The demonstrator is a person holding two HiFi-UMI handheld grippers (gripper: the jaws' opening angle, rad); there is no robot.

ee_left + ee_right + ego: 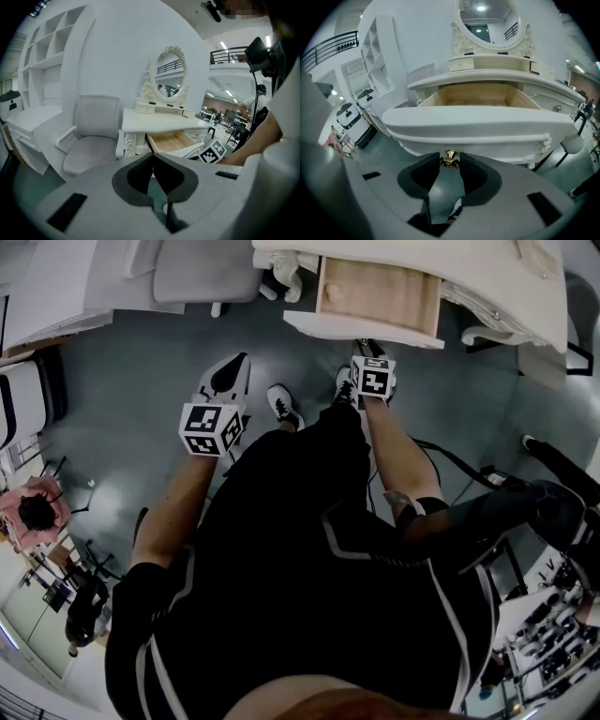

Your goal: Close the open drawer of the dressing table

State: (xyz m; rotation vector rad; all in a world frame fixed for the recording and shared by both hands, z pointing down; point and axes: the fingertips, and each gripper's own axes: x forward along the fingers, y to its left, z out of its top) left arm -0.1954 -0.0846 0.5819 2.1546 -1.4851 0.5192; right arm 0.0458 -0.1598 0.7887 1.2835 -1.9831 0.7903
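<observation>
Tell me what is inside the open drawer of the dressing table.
The drawer shows only bare light wood, nothing clearly lying in it. Its rear is covered by the tabletop, so that part is unseen.

L gripper (152,158) jaws together; R gripper (450,158), arm fwd, jaws tight on knob (450,162)

No readable text, brand, number or sign is being shown in any of the views, tbh. Only black-and-white square marker patterns are being displayed. One is being carried by the marker cube (211,427) of the left gripper (234,364), at roughly 9 o'clock in the head view. Another is on the right marker cube (372,377) of the right gripper (370,345), at about 12 o'clock. No letters or digits are being made out on them.
</observation>
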